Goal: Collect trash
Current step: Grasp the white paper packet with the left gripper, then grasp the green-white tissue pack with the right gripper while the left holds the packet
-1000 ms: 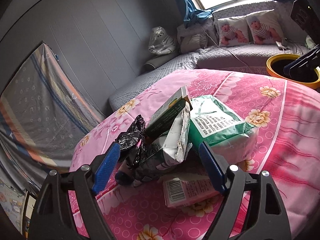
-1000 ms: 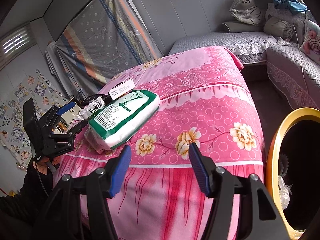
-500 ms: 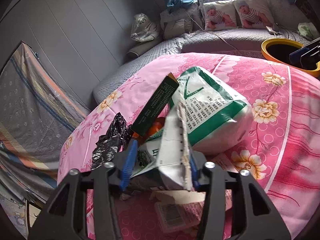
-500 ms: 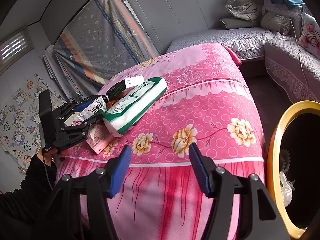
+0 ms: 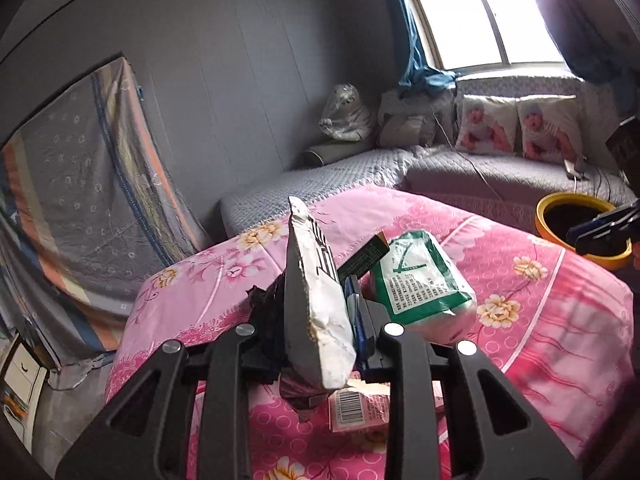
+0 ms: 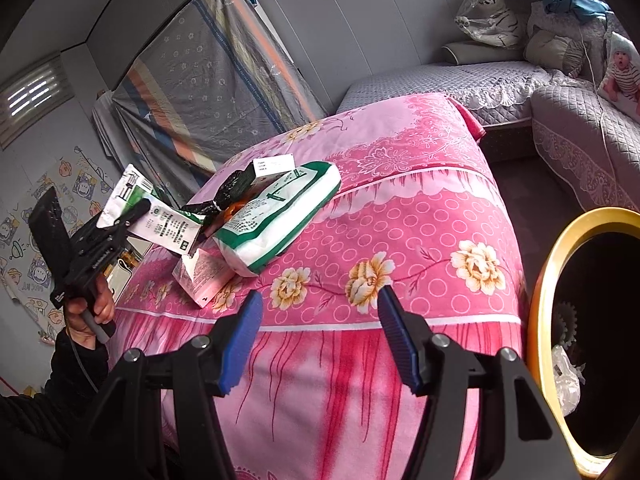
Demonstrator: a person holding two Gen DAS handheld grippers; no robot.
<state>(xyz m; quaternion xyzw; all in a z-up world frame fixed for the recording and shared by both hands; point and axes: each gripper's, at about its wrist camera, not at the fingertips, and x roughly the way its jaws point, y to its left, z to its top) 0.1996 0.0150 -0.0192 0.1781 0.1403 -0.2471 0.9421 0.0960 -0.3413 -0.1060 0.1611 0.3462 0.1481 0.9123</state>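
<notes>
A flattened white and green carton (image 5: 316, 280) stands on edge between my left gripper's (image 5: 320, 312) fingers. The jaws are closing, and the pads press on the carton, which hangs above the pink bed; the same carton (image 6: 160, 224) shows in the right wrist view. On the bed lie a green and white pack (image 5: 420, 284), a dark green box (image 5: 362, 258), a black plastic bag (image 5: 266, 308) and a pink barcoded packet (image 5: 356, 406). My right gripper (image 6: 320, 336) hangs open with nothing between its fingers, beside a yellow-rimmed bin (image 6: 548, 280).
The bed's pink flowered cover (image 6: 400, 220) drops to the floor in front of the right gripper. A grey quilted sofa (image 5: 440, 168) with cushions runs along the far wall under the window. The bin holds crumpled plastic (image 6: 564, 384). A hand (image 6: 86, 312) grips the left tool.
The left jaws have closed on the carton and raised it off the pile. The right gripper has kept still.
</notes>
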